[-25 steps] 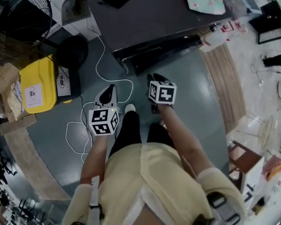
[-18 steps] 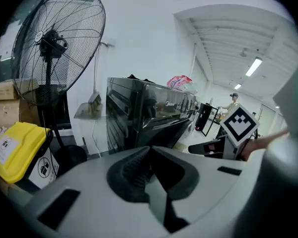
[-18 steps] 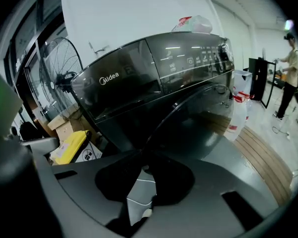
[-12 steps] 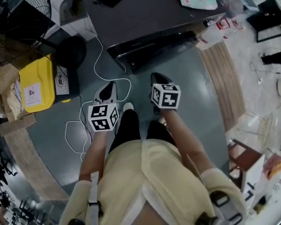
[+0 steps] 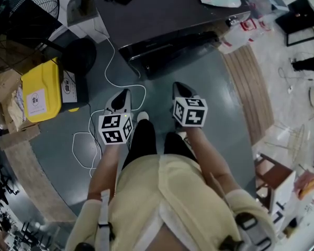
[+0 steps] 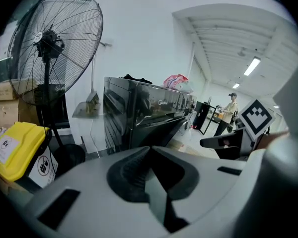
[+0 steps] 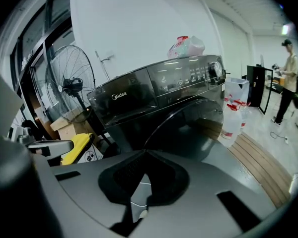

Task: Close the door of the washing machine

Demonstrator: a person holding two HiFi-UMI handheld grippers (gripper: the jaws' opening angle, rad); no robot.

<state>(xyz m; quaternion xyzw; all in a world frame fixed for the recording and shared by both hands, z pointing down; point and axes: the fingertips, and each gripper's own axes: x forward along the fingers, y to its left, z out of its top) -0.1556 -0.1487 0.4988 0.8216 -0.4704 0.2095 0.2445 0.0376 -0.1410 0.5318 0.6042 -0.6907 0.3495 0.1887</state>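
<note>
left gripper (image 6: 150, 152) jaws pressed together, empty. right gripper (image 7: 145, 155) jaws just closed, tips meeting, nothing between. door (image 7: 193, 128) straight ahead, low on front of washing machine (image 7: 154, 98), looks ajar. likely rigid glass round on hinge, swings light, glossy so slippery; push flat on outer rim rather than pinch, firm shove for latch. floor (image 5: 220, 103) smooth grey, white cable (image 5: 110, 72) by feet. beyond: yellow bin (image 5: 39, 90), fan (image 6: 54, 38) left; white jugs (image 7: 234, 100), wood decking (image 5: 251, 82) right; person (image 7: 290, 78) far back.

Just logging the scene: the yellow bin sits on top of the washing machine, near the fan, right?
Not on top: the yellow bin sits down beside the washing machine, near the fan; the head view shows it.
</note>
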